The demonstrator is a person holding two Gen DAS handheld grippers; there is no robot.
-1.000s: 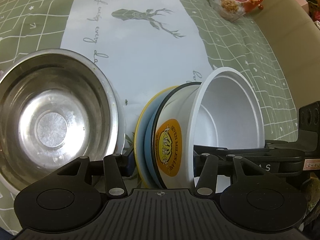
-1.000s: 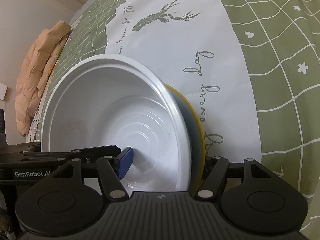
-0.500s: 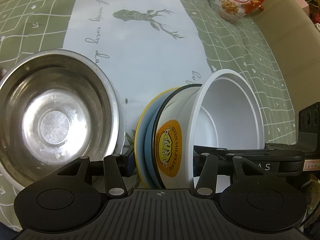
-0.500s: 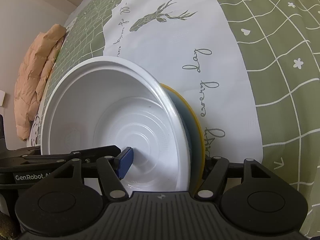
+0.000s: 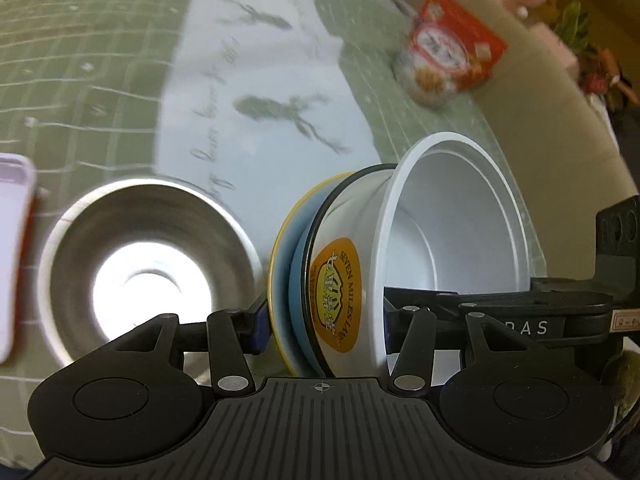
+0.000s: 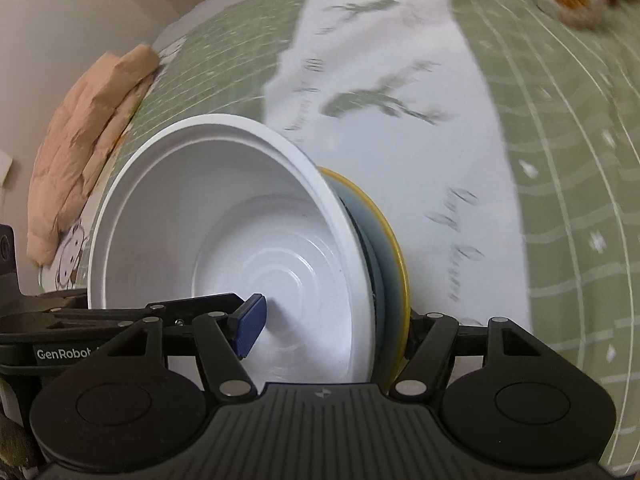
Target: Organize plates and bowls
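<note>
A stack of a white bowl (image 5: 448, 240) with an orange label, a blue plate (image 5: 298, 280) and a yellow-rimmed plate (image 5: 276, 268) is held on edge above the table. My left gripper (image 5: 324, 328) is shut on this stack. My right gripper (image 6: 332, 324) is shut on the same stack from the opposite side, one blue pad (image 6: 250, 326) inside the white bowl (image 6: 224, 220), the other finger behind the yellow-rimmed plate (image 6: 396, 248). A steel bowl (image 5: 140, 264) sits on the table to the left of the stack.
A green checked tablecloth (image 5: 80, 60) with a white deer-print runner (image 5: 256, 92) covers the table. A red cereal bag (image 5: 448, 52) lies at the far right. A white and red object (image 5: 14, 248) is at the left edge. A peach cloth (image 6: 88, 128) lies at the table's left.
Both grippers have lifted and tilted with the stack; the table and steel bowl now look farther away and blurred. A white and red object has come into view at the left.
</note>
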